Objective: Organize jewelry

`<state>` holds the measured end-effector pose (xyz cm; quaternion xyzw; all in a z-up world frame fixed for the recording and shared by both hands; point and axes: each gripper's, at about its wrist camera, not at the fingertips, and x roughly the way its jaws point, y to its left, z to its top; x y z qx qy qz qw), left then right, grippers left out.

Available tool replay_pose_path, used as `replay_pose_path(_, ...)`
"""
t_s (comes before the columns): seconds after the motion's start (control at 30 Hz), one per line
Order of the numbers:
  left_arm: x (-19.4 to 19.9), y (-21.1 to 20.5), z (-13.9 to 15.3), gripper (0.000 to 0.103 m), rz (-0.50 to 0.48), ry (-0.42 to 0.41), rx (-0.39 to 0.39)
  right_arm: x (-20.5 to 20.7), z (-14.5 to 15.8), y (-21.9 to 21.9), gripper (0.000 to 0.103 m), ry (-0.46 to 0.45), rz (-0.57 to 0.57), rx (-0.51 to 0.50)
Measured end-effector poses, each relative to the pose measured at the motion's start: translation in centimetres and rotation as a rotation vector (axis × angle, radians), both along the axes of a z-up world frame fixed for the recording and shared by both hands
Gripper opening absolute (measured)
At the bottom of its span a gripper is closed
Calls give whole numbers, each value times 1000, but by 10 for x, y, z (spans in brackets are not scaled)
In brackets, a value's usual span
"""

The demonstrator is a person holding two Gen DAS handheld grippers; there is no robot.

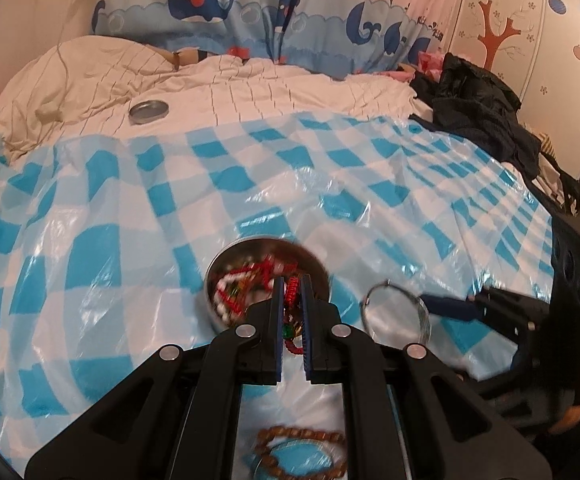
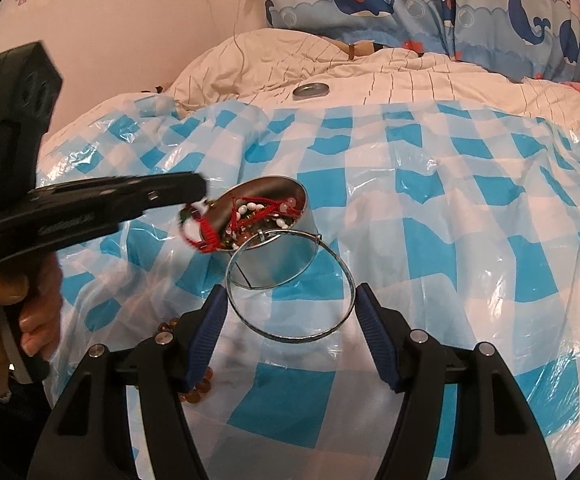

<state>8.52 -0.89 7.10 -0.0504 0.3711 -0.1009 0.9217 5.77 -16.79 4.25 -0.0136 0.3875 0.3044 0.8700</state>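
Below my fingers, the bed point(image 1: 250, 92) wears a blue-and-white checked plastic sheet point(image 1: 130, 220). On it sit a round metal tin point(image 2: 286, 256) of beads and, nearer, a brown beaded bracelet point(image 1: 301, 448). A round metal lid point(image 1: 148, 112) lies far left on the striped cream duvet point(image 1: 290, 88).

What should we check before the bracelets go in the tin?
1. Left gripper shut on the red bracelet: ok.
2. Right gripper holding the silver bangle across its width: ok.
3. Tin open, its lid lying far off on the duvet: ok.
4. Room left in the tin: cannot tell, beads already fill much of it.
5. Red bracelet hanging clear of the tin's rim: cannot tell, blurred.
6. All jewelry collected: not ok, the brown bead bracelet lies on the checked sheet.
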Motion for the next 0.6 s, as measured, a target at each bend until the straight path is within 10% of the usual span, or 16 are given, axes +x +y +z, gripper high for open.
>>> replay_pose_path(0.6,-9,22,-16,44,147,-1,118,-1,10,12,64,-88,13,-17)
